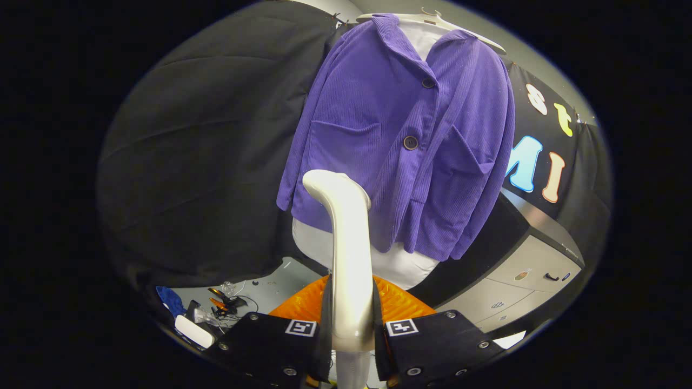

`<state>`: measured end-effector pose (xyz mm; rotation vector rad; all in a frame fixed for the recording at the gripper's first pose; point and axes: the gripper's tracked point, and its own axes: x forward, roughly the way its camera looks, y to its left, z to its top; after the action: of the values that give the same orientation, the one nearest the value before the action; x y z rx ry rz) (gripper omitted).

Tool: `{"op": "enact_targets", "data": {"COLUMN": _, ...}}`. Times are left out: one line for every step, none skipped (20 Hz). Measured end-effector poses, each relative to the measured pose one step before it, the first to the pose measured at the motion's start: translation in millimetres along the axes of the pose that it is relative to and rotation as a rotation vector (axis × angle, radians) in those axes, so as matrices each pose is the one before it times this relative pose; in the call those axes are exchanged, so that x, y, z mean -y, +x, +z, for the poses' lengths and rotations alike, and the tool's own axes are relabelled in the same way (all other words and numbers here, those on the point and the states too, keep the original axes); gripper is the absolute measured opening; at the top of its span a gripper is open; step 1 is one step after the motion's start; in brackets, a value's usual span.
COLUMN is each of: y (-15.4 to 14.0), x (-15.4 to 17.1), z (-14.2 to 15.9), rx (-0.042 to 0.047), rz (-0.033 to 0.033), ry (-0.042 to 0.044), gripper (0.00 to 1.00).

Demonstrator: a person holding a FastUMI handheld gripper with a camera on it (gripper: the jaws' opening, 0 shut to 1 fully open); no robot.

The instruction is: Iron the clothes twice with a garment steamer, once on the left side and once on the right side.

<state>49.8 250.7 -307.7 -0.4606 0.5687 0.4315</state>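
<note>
Clearly the gripper (351,329) is clenched on the garment steamer (346,254): both fingers press against the sides of its pale handle, which rises between them and bends forward at its head, so the nozzle end faces the cloth beyond. That hold seems chosen so the head can be swept along the fabric while the wrist stays back. The purple jacket (400,140) hangs just past the steamer's head on a white hanger (432,21), over a white garment (411,265) whose hem drops below it; hanging lets the front fall flat for steaming. The steamer's head sits in front of the jacket's lower hem, under one chest pocket, though whether it touches the cloth cannot be told. By count: one steamer, one jacket, two dark buttons (411,142) visible, two patch pockets, two fingers. An orange ribbed thing (400,305) lies just behind the fingers. Grey drawers (519,281) stand to one side, and small clutter (216,308) lies on the floor to the other.
</note>
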Motion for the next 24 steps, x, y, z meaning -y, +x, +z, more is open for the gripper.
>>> {"op": "enact_targets", "data": {"y": -0.43, "x": 0.34, "z": -4.21, "rx": -0.01113, "rz": 0.00406, "ry": 0.00654, "gripper": 0.33}}
{"op": "enact_targets", "data": {"y": -1.52, "x": 0.25, "z": -3.94, "rx": -0.01079, "rz": 0.00462, "ry": 0.00298, "gripper": 0.32}}
{"op": "enact_targets", "data": {"y": 0.46, "x": 2.12, "z": -5.1, "rx": -0.01089, "rz": 0.00276, "ry": 0.00074, "gripper": 0.32}}
{"op": "enact_targets", "data": {"y": -1.53, "x": 1.7, "z": -5.26, "rx": -0.01347, "rz": 0.00177, "ry": -0.00101, "gripper": 0.33}}
{"op": "enact_targets", "data": {"y": -3.47, "x": 2.59, "z": -7.11, "rx": -0.01098, "rz": 0.00356, "ry": 0.00529, "gripper": 0.33}}
{"op": "enact_targets", "data": {"y": -4.26, "x": 2.85, "z": -7.65, "rx": -0.01168, "rz": 0.00448, "ry": 0.00782, "gripper": 0.33}}
{"op": "enact_targets", "data": {"y": -2.71, "x": 3.97, "z": -5.78, "rx": -0.01292, "rz": 0.00168, "ry": 0.00487, "gripper": 0.33}}
{"op": "enact_targets", "data": {"y": -3.59, "x": 4.65, "z": -5.61, "rx": -0.01369, "rz": -0.00239, "ry": 0.00707, "gripper": 0.33}}
{"op": "enact_targets", "data": {"y": -3.41, "x": 7.3, "z": -7.59, "rx": -0.01635, "rz": -0.00285, "ry": 0.01408, "gripper": 0.33}}
{"op": "enact_targets", "data": {"y": -6.33, "x": 6.28, "z": -5.14, "rx": -0.01195, "rz": 0.00049, "ry": 0.01539, "gripper": 0.33}}
{"op": "enact_targets", "data": {"y": -6.17, "x": 7.58, "z": -3.07, "rx": -0.0024, "rz": 0.00075, "ry": 0.01741, "gripper": 0.33}}
{"op": "enact_targets", "data": {"y": -7.55, "x": 9.25, "z": -0.65, "rx": 0.00324, "rz": -0.00289, "ry": 0.01472, "gripper": 0.33}}
{"op": "enact_targets", "data": {"y": -10.24, "x": 8.32, "z": 0.91, "rx": 0.00358, "rz": -0.00688, "ry": 0.01338, "gripper": 0.33}}
{"op": "enact_targets", "data": {"y": -12.16, "x": 12.77, "z": 1.43, "rx": 0.00309, "rz": -0.00619, "ry": 0.01771, "gripper": 0.33}}
{"op": "enact_targets", "data": {"y": -8.43, "x": 10.97, "z": 0.93, "rx": 0.00649, "rz": -0.00498, "ry": 0.01712, "gripper": 0.33}}
{"op": "enact_targets", "data": {"y": -10.59, "x": 11.76, "z": 5.11, "rx": 0.01258, "rz": -0.00587, "ry": 0.01971, "gripper": 0.33}}
{"op": "enact_targets", "data": {"y": -10.64, "x": 10.47, "z": 7.13, "rx": 0.01748, "rz": -0.00731, "ry": 0.02087, "gripper": 0.33}}
{"op": "enact_targets", "data": {"y": -10.5, "x": 10.79, "z": 8.57, "rx": 0.02212, "rz": -0.00616, "ry": 0.02267, "gripper": 0.32}}
{"op": "enact_targets", "data": {"y": -9.29, "x": 9.76, "z": 10.57, "rx": 0.02467, "rz": -0.00443, "ry": 0.02149, "gripper": 0.33}}
{"op": "enact_targets", "data": {"y": -9.13, "x": 9.01, "z": 11.39, "rx": 0.0278, "rz": -0.00336, "ry": 0.02139, "gripper": 0.32}}
{"op": "enact_targets", "data": {"y": -7.71, "x": 8.43, "z": 11.54, "rx": 0.02779, "rz": -0.00395, "ry": 0.02051, "gripper": 0.32}}
{"op": "enact_targets", "data": {"y": -8.41, "x": 8.34, "z": 12.63, "rx": 0.0305, "rz": -0.00342, "ry": 0.02172, "gripper": 0.32}}
{"op": "enact_targets", "data": {"y": -7.91, "x": 8.59, "z": 12.75, "rx": 0.03202, "rz": -0.00432, "ry": 0.02112, "gripper": 0.32}}
{"op": "enact_targets", "data": {"y": -6.74, "x": 7.57, "z": 13.14, "rx": 0.02912, "rz": -0.00672, "ry": 0.01844, "gripper": 0.32}}
